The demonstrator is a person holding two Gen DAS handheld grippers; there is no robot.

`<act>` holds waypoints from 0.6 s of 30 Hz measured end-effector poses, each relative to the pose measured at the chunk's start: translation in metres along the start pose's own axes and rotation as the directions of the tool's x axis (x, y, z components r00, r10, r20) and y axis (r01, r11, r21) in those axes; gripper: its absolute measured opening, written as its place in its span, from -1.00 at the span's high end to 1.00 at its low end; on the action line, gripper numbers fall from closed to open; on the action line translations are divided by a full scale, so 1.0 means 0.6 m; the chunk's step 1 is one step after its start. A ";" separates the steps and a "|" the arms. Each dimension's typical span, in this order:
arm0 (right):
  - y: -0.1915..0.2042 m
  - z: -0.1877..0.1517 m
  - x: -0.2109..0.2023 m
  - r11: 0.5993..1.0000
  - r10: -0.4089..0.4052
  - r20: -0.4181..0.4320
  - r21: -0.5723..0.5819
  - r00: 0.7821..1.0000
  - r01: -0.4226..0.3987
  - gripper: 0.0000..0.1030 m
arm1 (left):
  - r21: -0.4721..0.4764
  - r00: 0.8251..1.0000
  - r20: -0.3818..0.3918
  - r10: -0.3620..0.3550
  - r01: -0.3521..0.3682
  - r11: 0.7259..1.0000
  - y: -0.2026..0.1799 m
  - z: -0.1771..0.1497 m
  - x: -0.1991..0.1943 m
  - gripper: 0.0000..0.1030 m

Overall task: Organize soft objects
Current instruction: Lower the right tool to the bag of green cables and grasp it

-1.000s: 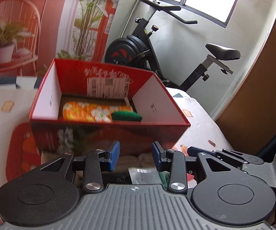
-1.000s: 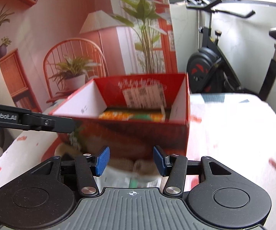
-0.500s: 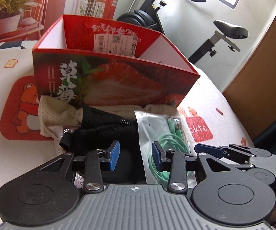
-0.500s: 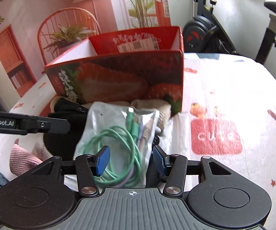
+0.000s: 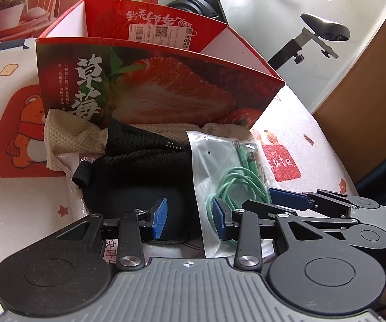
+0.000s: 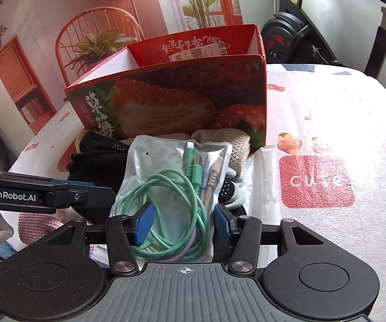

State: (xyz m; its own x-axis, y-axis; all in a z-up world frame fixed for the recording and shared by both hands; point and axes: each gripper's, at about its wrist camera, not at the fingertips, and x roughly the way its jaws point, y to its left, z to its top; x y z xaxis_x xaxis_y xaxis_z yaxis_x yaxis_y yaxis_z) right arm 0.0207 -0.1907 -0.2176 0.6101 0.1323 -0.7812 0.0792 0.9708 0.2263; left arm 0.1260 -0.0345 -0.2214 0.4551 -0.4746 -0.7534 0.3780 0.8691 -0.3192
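A red strawberry box point(image 5: 152, 88) stands on the table; it also shows in the right wrist view point(image 6: 182, 102). In front of it lies a pile: a cream knit cloth point(image 5: 66, 131), a black mesh fabric item point(image 5: 139, 166) and a clear bag of green cables point(image 5: 233, 177), which also shows in the right wrist view point(image 6: 171, 187). My left gripper point(image 5: 189, 218) is open, low over the black item and the bag's edge. My right gripper point(image 6: 183, 224) is open, with the cable bag between its pads. A pink knit piece point(image 6: 40, 225) lies at the left.
The table has a white cloth with a red bear print point(image 5: 24, 134) and a red "cute" patch point(image 6: 317, 182). A white packet point(image 6: 265, 177) lies right of the pile. An exercise bike point(image 5: 287, 26) stands behind the table. My left gripper's fingers point(image 6: 32, 194) reach in beside the right.
Both grippers have dropped and tilted down from looking into the box to hovering low over the pile in front of it. Both stay open.
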 end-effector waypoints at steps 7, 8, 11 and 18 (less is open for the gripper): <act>0.001 0.000 0.000 1.000 0.017 0.000 -0.006 1.000 -0.017 0.16 | 0.006 1.000 -0.017 -0.018 0.019 1.000 -0.005 -0.002 0.004 0.25; 0.001 0.000 -0.001 1.000 0.020 0.001 -0.007 1.000 -0.020 0.17 | 0.008 1.000 -0.021 -0.019 0.020 1.000 -0.005 -0.003 0.006 0.26; 0.000 0.000 -0.001 0.999 0.034 0.003 -0.009 0.999 -0.034 0.25 | 0.006 0.999 -0.029 -0.024 0.024 1.000 -0.006 -0.003 0.008 0.26; 0.005 -0.002 0.000 0.998 0.061 0.006 -0.017 0.998 -0.061 0.38 | -0.014 0.998 -0.040 -0.039 0.039 0.999 -0.002 -0.003 0.015 0.26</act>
State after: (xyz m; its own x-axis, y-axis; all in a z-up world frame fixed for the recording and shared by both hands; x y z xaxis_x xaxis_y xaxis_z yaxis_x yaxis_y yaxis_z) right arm 0.0202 -0.1876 -0.2175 0.6186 0.1899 -0.7624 0.0282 0.9643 0.2631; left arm 0.1282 -0.0393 -0.2290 0.4070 -0.5023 -0.7629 0.3842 0.8519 -0.3559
